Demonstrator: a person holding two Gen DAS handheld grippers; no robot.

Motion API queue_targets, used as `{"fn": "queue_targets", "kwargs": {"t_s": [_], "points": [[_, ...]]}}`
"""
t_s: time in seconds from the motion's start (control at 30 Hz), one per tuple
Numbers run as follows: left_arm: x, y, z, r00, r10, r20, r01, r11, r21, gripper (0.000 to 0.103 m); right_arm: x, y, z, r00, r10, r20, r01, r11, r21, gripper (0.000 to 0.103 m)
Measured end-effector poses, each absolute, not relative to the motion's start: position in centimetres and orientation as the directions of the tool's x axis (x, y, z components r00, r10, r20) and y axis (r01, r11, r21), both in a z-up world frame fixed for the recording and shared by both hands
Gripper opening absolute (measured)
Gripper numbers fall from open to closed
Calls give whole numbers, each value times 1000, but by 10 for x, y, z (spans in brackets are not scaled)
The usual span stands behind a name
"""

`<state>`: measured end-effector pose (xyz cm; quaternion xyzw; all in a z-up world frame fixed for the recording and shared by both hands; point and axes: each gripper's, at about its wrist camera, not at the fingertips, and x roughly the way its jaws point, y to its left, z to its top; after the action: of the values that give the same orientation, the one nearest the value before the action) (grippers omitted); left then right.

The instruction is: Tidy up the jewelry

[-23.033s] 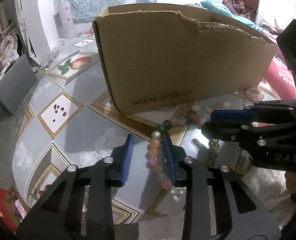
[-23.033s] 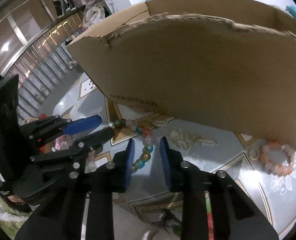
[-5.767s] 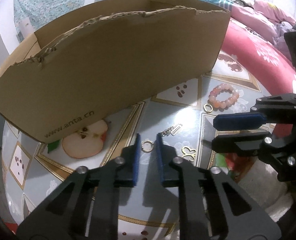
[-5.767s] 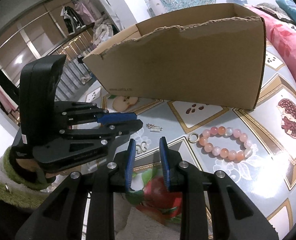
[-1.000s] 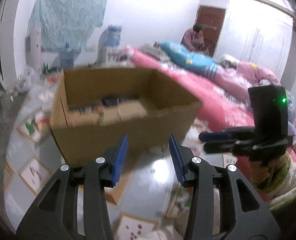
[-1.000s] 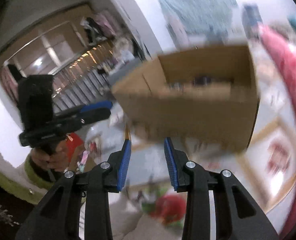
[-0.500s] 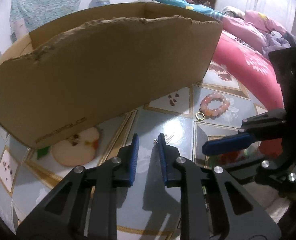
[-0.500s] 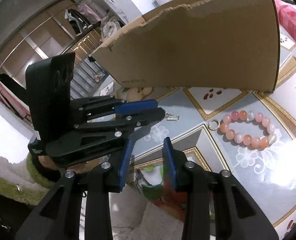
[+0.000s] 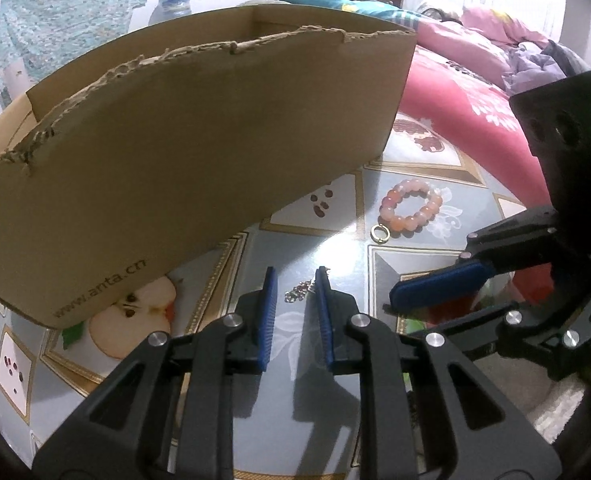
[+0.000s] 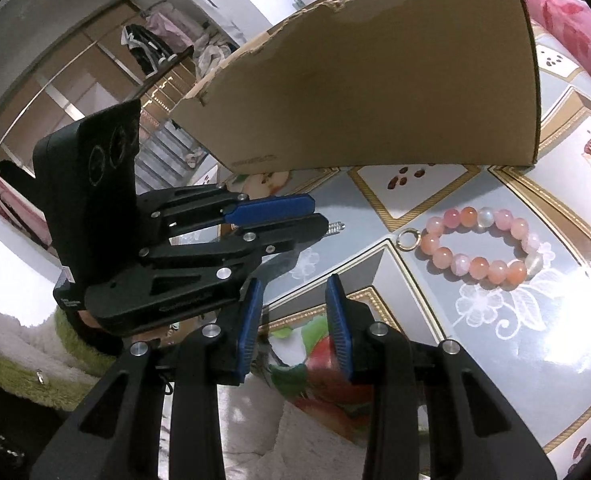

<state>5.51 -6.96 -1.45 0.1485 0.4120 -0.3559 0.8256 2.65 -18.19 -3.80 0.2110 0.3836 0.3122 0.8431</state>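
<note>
A small silver spring-like chain piece (image 9: 297, 291) lies on the table between the tips of my left gripper (image 9: 295, 280), which is open around it; it also shows past the left gripper's tips in the right wrist view (image 10: 335, 227). A pink bead bracelet (image 9: 411, 208) with a gold ring (image 9: 380, 233) beside it lies farther right; both show in the right wrist view, the bracelet (image 10: 487, 248) and the ring (image 10: 409, 238). My right gripper (image 10: 295, 292) is open and empty above the table's front edge. The left gripper (image 10: 283, 216) sits to its left.
A brown cardboard box (image 9: 175, 152) stands on the fruit-patterned table (image 9: 399, 272) just behind the jewelry; it also shows in the right wrist view (image 10: 375, 92). A pink bed (image 9: 463, 80) lies beyond the table at the right. A person sits far back.
Both grippers came down from a raised view above the box to the table. The left gripper now straddles the small chain piece; its jaws have widened slightly.
</note>
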Motion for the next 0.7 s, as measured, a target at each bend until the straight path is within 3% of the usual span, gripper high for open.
{"fn": "queue_targets", "kwargs": {"t_s": [0.17,0.53,0.7], "points": [[54,-69,-15,392,-486,-781,718,693,-71,2,25,-190,-40,515,692,-506,-350,709,613,33],[57,-39,-2,412,-547,-728,651,736,-185,0,22,-190,-37,530,665,-526,-344,736,583,33],[60,-22,2,432,-543,-720,608,765,-212,0,20,-179,-26,569,615,-546,-366,784,502,33]]}}
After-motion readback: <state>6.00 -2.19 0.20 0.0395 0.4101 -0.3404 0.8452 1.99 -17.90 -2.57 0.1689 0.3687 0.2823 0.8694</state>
